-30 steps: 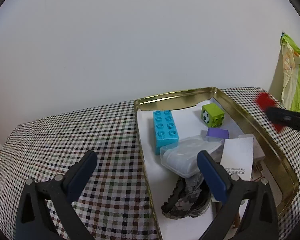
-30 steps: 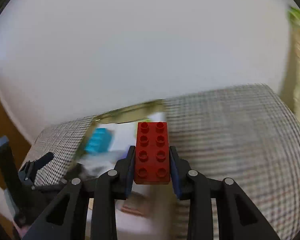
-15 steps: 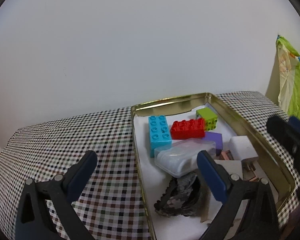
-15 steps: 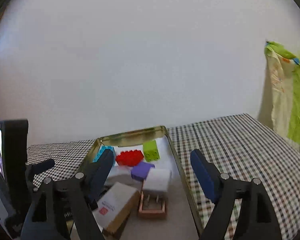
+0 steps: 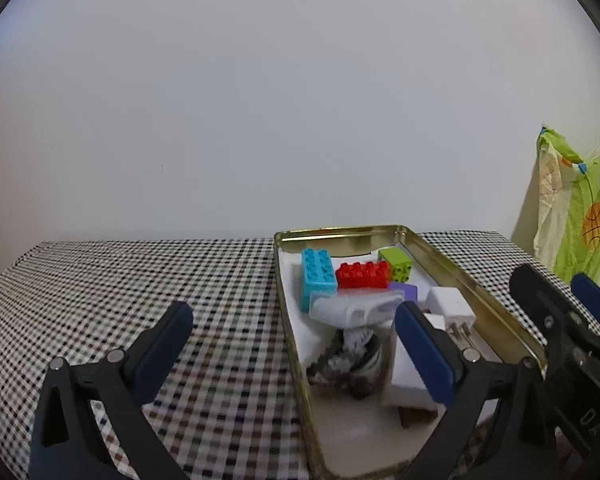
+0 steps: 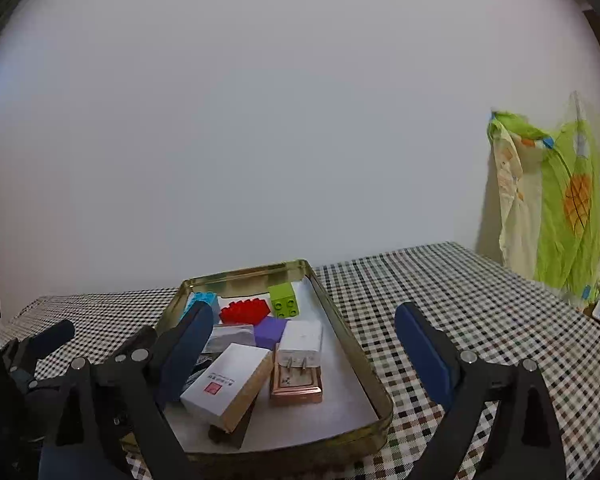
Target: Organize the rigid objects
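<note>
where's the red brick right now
In both views the red brick lies in the gold tin, toward its far end, between the blue brick and the green block.

A home: checked tablecloth (image 6: 440,300), hanging leaf-print fabric (image 6: 560,200), plain white wall (image 6: 260,120).

Gold tin (image 6: 352,356), red brick (image 6: 245,312), turquoise brick (image 5: 318,276), checked tablecloth (image 5: 140,280)

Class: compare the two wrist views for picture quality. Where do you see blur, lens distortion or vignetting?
Left wrist view: dark corners, fisheye bend in the checked tablecloth, soft blur on the tin's near contents. Right wrist view: same dark vignette, the patterned cloth smeared at the right edge, the white box fairly sharp.
</note>
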Action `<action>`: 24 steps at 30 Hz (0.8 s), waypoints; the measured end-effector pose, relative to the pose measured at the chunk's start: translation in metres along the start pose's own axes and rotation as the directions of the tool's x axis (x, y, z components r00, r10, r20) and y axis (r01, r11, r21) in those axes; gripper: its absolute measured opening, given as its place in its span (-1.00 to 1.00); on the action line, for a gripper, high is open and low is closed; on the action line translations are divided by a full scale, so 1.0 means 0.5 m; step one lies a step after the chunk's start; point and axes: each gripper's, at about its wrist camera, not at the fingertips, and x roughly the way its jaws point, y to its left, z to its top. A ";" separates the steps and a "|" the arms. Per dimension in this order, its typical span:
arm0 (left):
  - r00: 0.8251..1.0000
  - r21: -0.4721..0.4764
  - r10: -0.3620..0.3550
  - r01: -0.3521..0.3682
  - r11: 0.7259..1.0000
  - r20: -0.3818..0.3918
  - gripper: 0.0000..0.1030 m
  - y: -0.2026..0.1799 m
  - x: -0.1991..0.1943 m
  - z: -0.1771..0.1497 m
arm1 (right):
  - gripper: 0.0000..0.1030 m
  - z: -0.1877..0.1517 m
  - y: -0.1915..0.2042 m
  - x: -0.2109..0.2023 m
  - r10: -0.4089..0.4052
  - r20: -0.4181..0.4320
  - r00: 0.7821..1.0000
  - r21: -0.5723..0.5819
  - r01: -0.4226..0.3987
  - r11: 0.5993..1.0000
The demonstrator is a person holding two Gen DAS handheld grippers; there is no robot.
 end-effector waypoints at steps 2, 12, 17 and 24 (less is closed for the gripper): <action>1.000 0.005 -0.001 0.001 1.000 0.013 0.99 0.002 -0.011 -0.005 | 0.83 0.000 0.018 -0.015 -0.014 0.047 0.999 -0.031 0.015 0.999; 0.995 0.042 -0.006 0.002 0.999 0.101 0.99 0.004 -0.056 -0.014 | 0.85 0.004 0.011 -0.073 -0.065 0.155 0.986 0.004 0.066 0.998; 0.994 0.034 0.008 -0.011 0.999 0.107 0.99 0.011 -0.063 -0.012 | 0.87 0.008 -0.024 -0.077 -0.077 0.163 0.984 0.099 0.061 0.993; 0.995 0.035 0.016 -0.019 0.999 0.099 0.99 0.003 -0.063 -0.014 | 0.88 0.003 0.005 -0.086 -0.078 0.175 0.982 0.059 0.069 0.996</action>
